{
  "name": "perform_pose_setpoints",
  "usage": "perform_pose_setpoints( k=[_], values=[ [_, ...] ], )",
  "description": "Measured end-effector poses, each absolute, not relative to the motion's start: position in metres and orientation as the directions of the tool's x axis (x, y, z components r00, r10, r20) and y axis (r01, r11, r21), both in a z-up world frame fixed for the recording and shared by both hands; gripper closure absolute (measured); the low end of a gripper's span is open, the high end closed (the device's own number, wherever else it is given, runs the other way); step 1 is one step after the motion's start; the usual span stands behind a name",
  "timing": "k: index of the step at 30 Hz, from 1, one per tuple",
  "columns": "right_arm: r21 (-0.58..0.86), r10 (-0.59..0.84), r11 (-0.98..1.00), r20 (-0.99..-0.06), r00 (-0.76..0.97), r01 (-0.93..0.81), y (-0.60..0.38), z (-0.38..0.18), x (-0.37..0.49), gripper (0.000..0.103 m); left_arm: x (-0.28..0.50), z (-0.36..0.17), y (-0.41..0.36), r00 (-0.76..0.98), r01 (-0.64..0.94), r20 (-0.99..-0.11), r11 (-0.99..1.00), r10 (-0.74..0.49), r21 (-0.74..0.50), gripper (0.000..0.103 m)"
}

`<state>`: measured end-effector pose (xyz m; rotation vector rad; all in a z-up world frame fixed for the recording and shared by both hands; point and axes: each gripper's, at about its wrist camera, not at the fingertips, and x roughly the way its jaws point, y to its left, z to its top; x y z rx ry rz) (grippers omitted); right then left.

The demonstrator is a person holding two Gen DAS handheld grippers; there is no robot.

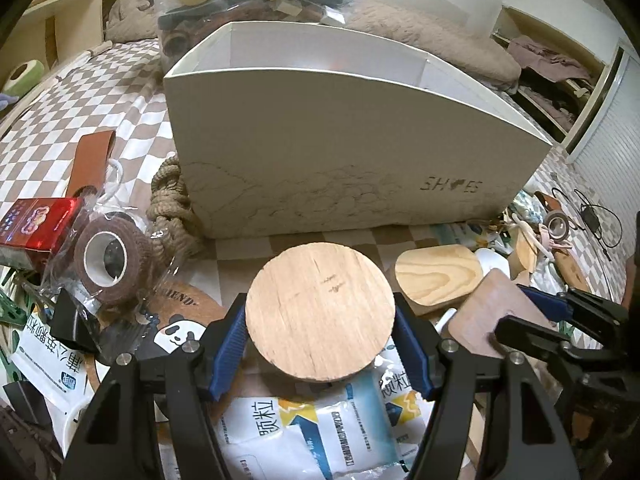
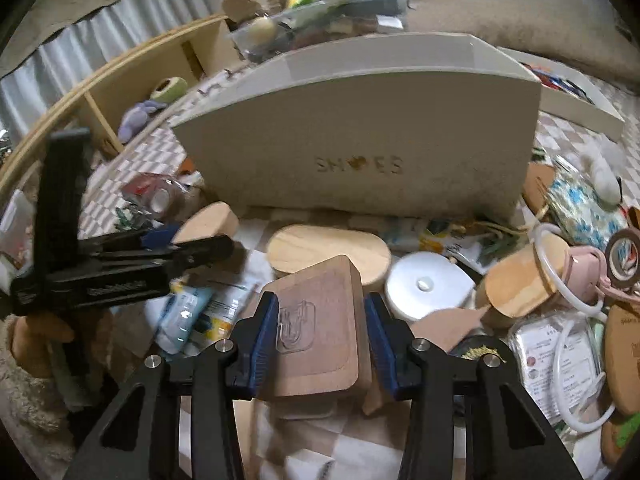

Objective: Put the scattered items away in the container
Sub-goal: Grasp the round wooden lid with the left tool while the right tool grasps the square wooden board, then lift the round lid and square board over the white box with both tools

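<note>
A white shoe box (image 1: 340, 136) stands open ahead on the checked cloth; it also shows in the right wrist view (image 2: 360, 136). My left gripper (image 1: 320, 320) is shut on a round wooden disc (image 1: 320, 312), held just in front of the box. My right gripper (image 2: 320, 328) is shut on a brown wooden block with rounded corners (image 2: 320, 332) that carries a clear hook. The right gripper also shows at the right of the left wrist view (image 1: 520, 308), and the left gripper at the left of the right wrist view (image 2: 192, 244).
Scattered around: an oval wooden piece (image 1: 438, 276), a brown tape roll in a bag (image 1: 108, 260), a red packet (image 1: 36, 220), a coiled rope (image 1: 172, 200), medicine sachets (image 1: 320, 420), a white round lid (image 2: 426, 284), a pink item with a white ring (image 2: 576, 276).
</note>
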<state>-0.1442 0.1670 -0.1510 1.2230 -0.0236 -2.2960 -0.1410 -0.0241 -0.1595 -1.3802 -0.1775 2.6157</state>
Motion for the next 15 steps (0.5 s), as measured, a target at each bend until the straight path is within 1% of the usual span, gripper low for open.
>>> perform_pose_setpoints(
  k=[4, 5, 6, 7, 8, 15],
  values=[
    [0.249, -0.461, -0.85, -0.779, -0.426, 0.465, 0.157, -0.156, -0.144, 0.058, -0.14, -0.16, -0.021, -0.551, -0.11, -0.807, -0.977, 0.211, -0.181, 0.035],
    [0.249, -0.464, -0.846, -0.779, -0.422, 0.471, 0.155, -0.156, -0.144, 0.046, -0.14, -0.16, -0.021, -0.55, -0.111, -0.808, -0.977, 0.211, -0.18, 0.035],
    [0.242, -0.46, -0.847, -0.781, -0.423, 0.474, 0.155, -0.156, -0.143, 0.019, -0.14, -0.16, -0.021, -0.55, -0.111, -0.808, -0.977, 0.211, -0.18, 0.035],
    [0.231, -0.458, -0.847, -0.777, -0.433, 0.479, 0.152, -0.155, -0.141, 0.012, -0.141, -0.16, -0.021, -0.55, -0.11, -0.809, -0.978, 0.21, -0.179, 0.035],
    [0.21, -0.452, -0.846, -0.768, -0.453, 0.489, 0.149, -0.153, -0.137, 0.009, -0.141, -0.161, -0.022, -0.55, -0.109, -0.809, -0.978, 0.209, -0.179, 0.035],
    [0.061, -0.364, -0.835, -0.806, -0.467, 0.547, 0.127, -0.159, -0.125, 0.009, -0.139, -0.158, -0.021, -0.563, -0.109, -0.802, -0.98, 0.198, -0.166, 0.035]
  ],
)
